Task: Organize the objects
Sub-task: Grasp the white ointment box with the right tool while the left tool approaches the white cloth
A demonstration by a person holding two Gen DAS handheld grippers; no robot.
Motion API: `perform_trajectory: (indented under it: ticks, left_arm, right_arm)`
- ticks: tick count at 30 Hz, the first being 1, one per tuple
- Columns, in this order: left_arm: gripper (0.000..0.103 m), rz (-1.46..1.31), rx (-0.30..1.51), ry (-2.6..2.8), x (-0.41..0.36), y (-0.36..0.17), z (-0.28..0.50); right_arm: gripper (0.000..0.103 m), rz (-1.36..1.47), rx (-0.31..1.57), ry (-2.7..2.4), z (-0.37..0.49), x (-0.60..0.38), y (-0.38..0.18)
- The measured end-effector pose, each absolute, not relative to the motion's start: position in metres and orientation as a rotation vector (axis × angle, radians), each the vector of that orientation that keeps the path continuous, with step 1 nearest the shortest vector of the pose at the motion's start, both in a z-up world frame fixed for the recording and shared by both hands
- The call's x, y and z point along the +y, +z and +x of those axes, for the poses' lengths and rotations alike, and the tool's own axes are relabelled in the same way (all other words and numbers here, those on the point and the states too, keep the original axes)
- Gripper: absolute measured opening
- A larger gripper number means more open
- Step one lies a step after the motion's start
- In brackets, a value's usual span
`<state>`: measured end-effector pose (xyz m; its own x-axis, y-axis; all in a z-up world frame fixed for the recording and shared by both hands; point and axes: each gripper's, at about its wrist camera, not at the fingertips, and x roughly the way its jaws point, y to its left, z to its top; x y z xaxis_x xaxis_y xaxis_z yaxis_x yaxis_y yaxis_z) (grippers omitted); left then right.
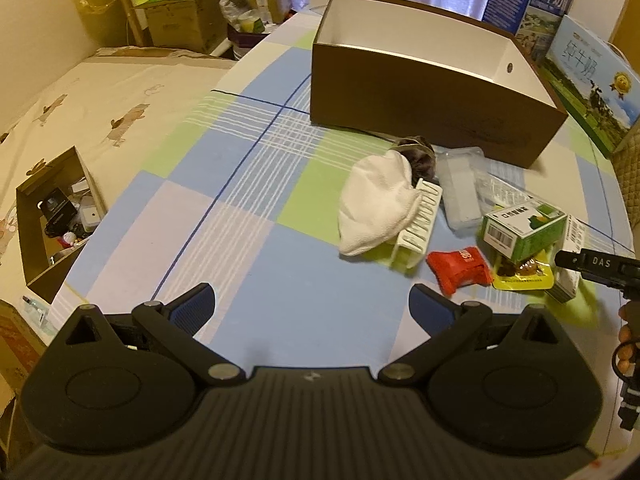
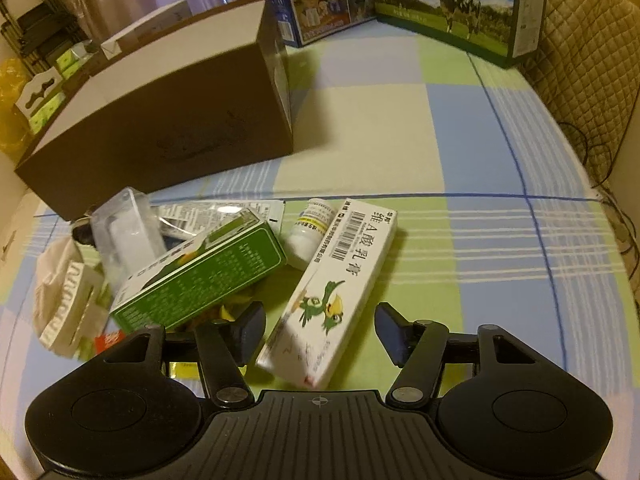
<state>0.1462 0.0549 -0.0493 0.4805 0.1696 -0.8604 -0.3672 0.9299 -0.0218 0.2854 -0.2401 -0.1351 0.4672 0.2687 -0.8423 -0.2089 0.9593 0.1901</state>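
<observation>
Taking in first the bench point(image 1: 256, 208), stretching across both views under a cloth checked in blue, green and white.

Finding on it, toward the far side, an open brown box point(image 1: 420, 120) with a white inside, standing upright and showing nothing within from this angle.

Passing behind it to the printed milk cartons point(image 2: 452, 4), standing along the far edge near a quilted chair back.

Hovering low over bare cloth with the left claw point(image 1: 312, 308), spreading wide and holding nothing, well apart from the clutter to its right.

Straddling with the right claw point(image 2: 320, 332) the near end of a long white carton point(image 2: 340, 280) (the one with a green bird printed on it), keeping the fingers about half apart with a gap showing on each side, so gripping nothing.

Noting that carton lying flat and slanted on the bench, its far end leaning beside a small white bottle point(image 2: 310, 228).

Spotting to the left a green carton point(image 2: 208, 276), resting tilted on the pile, just beside the white carton.

Seeing further left a crumpled white cloth point(image 1: 376, 208), touching a ribbed white holder and a clear plastic case point(image 1: 460, 192) near the brown box's front wall.

Ending with a red sachet point(image 1: 460, 270), lying flat just beside a yellow packet point(image 1: 520, 278) under the green carton.
</observation>
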Motion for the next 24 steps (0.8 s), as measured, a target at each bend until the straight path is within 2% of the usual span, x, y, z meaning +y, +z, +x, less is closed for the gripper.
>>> perform_trajectory:
  ticks: [5,10,16,24]
  left_arm:
    - [0.102,-0.222,1.019,0.341,0.055,-0.054,0.149]
    - [0.102,-0.224,1.021,0.345,0.051,-0.058,0.154]
    - [0.102,-0.218,1.02,0.331,0.044,-0.063,0.163]
    - [0.102,-0.203,1.004,0.326,0.033,-0.067,0.176]
  right_arm:
    - [0.046,0.055,1.056,0.307,0.288,-0.246,-0.142]
    - [0.038,0.002,1.082,0.319,0.283,-0.266,-0.14]
    - [0.038,0.03,1.099,0.341,0.277,-0.296,-0.139]
    - [0.038,-0.034,1.047,0.367,0.298,-0.281,-0.144]
